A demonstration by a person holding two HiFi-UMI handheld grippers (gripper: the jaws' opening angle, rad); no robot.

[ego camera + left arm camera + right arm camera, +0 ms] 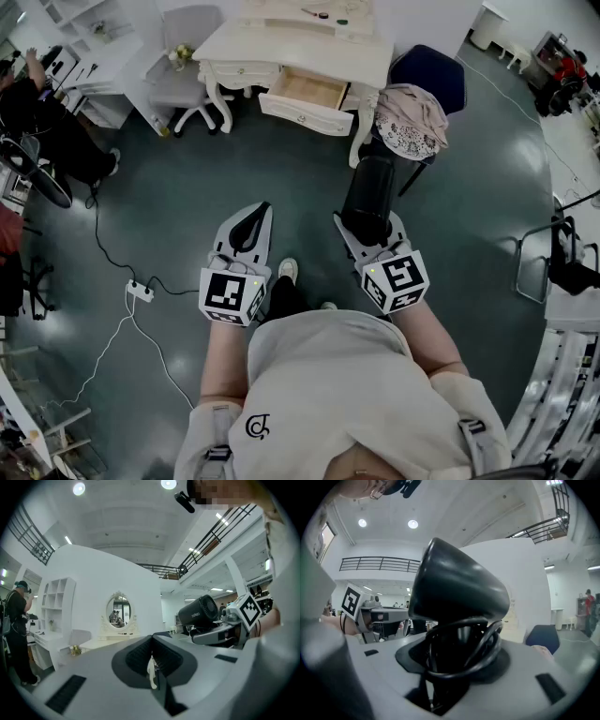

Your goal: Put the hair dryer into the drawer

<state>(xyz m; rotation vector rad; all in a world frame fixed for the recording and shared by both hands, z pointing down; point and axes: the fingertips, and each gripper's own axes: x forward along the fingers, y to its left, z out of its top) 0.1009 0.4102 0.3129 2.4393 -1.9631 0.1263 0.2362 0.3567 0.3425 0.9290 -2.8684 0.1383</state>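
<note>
On the floor at the left of the head view lie a power strip (141, 292) and its cable, near the person's path, so I would mind my footing there. The left gripper (262, 214) is held level in front of the body with its jaws brought together and nothing between them. It is free to steady the drawer front if that is needed.

Farther ahead stands the white dressing table (300, 42). Its drawer (305, 114) is already pulled out, and what shows of its inside looks like bare wood.

The right gripper (364, 236) is clamped on the hair dryer (367, 195), which stands up out of the jaws, well apart from the drawer. The black cord (464, 649) is looped round the handle inside the grip.

The step in hand looks like the carry. Keep the clamp firm so the loops do not slip loose, come at the drawer from its front, and lower the dryer lengthwise. Stay clear of the dark chair (429, 73) and the cloth (411, 122) draped on it, just to the right of the drawer.

The handle and the right pads are buried under the cord. I cannot tell where the plug is, and the back of the drawer is hidden under the tabletop.
</note>
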